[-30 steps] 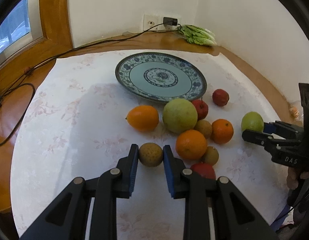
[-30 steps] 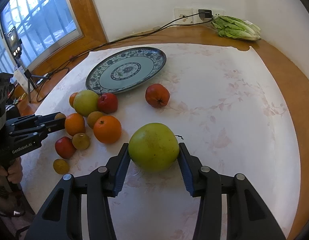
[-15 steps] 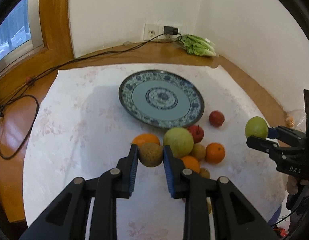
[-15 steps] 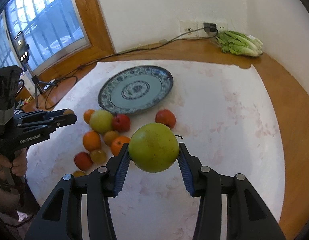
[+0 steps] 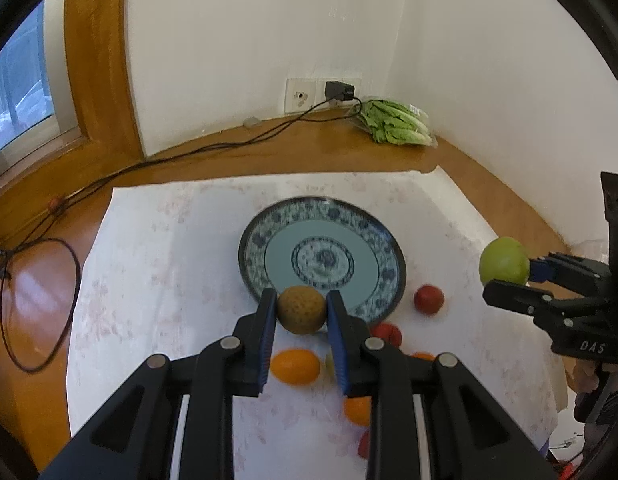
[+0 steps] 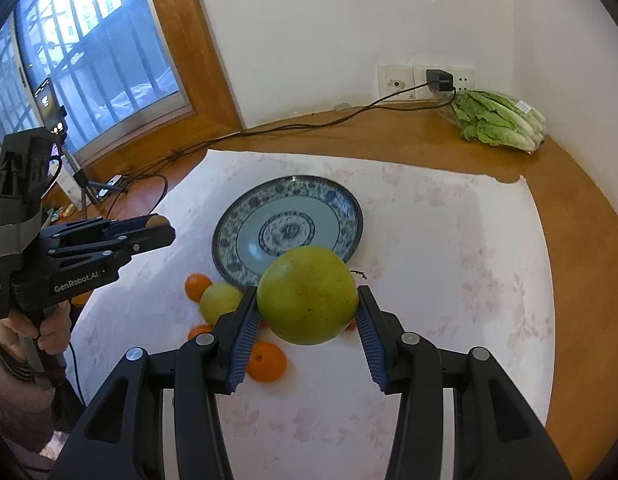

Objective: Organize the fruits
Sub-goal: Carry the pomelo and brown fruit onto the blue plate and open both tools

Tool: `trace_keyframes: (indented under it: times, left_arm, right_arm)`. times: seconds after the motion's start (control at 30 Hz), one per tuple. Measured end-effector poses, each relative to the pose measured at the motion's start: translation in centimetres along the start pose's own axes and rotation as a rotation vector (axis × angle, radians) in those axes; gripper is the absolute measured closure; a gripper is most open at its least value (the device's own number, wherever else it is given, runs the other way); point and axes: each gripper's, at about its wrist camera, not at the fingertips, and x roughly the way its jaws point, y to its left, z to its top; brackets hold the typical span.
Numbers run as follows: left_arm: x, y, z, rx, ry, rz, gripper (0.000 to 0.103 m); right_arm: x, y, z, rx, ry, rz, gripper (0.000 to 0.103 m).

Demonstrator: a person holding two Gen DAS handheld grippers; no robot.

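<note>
— Two grippers up, both loaded. What's in the left gripper (image 5: 301,311)?

— Small brown, rough-skinned fruit (image 5: 301,309), clamped between the blue pads, held in the air over the near rim of the blue patterned plate (image 5: 383,276). Plate carries no fruit.

— And the right gripper (image 6: 307,312)?

— Clamped on a large green fruit (image 6: 307,295), fingers spread wide around it, also lifted off the cloth. From the left wrist view it sits well to the right of the plate.

— Rest of the fruit?

— Loose on the white floral cloth (image 5: 169,264), on the near side of the plate. One red fruit (image 5: 429,299) just beside the plate's right edge; an orange (image 5: 295,366) below the left gripper's fingers; a yellow-green one (image 6: 220,301) and another orange (image 6: 267,361) show in the right wrist view. More pieces lie behind the fingers, count unclear.

— Background?

— Bagged lettuce (image 6: 501,122) in the far corner of the wooden table (image 6: 581,264), black cable (image 5: 197,148) running to a wall socket.
</note>
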Motion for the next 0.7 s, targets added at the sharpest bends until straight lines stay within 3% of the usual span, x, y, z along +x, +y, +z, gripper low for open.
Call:
trace_keyframes:
  times: [0.33,0.7]
  left_arm:
    - [4.6,0.7,2.5,-0.017,0.021,-0.02,0.077]
    - [10.2,0.4,3.8,-0.016,0.05,-0.018,0.077]
  right_arm:
    - [3.4,0.1,3.8,-0.02,0.001,-0.006,0.055]
    - [8.8,-0.2,5.2,-0.049,0.007,-0.024,0.055]
